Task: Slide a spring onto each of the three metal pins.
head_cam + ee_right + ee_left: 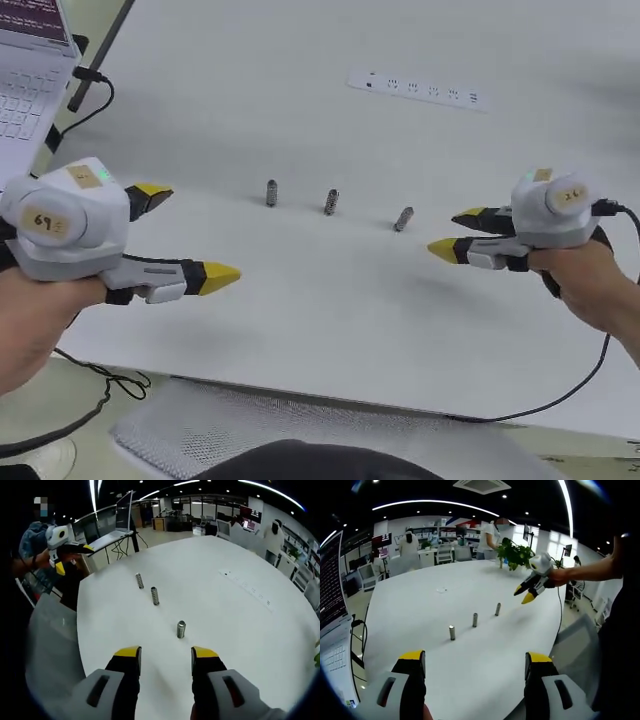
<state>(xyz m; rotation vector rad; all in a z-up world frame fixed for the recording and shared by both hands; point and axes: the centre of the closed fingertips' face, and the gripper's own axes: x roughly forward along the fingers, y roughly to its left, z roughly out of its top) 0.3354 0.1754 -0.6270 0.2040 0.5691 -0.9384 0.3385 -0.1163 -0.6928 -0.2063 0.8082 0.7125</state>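
Standing in a short row near the middle of the white table (300,300) are the left spring (271,193), the middle spring (331,202) and the right spring (403,219), each apart from its neighbour. The right one leans a little in the head view. Bare tabletop lies all around them, and the widest free stretch is between the row and the table's near edge.

The left gripper (195,233) hovers over the table's left part, well apart from the left spring. Its jaws are spread wide with nothing between them. The right gripper (450,231) hovers just to the right of the right spring, close to it but not touching. Its jaws are parted somewhat less and are also empty.

A power strip (420,90) lies far back on the table, well behind the row. A laptop (30,60) sits at the far left corner and is cut off by the frame. A black cable (590,370) trails from the right gripper over the near edge. A mesh chair (220,425) sits below that edge.

All three springs look ribbed like coils in the right gripper view, but whether a pin runs inside each is too small to make out. The hands behind both grippers are partly cut off.
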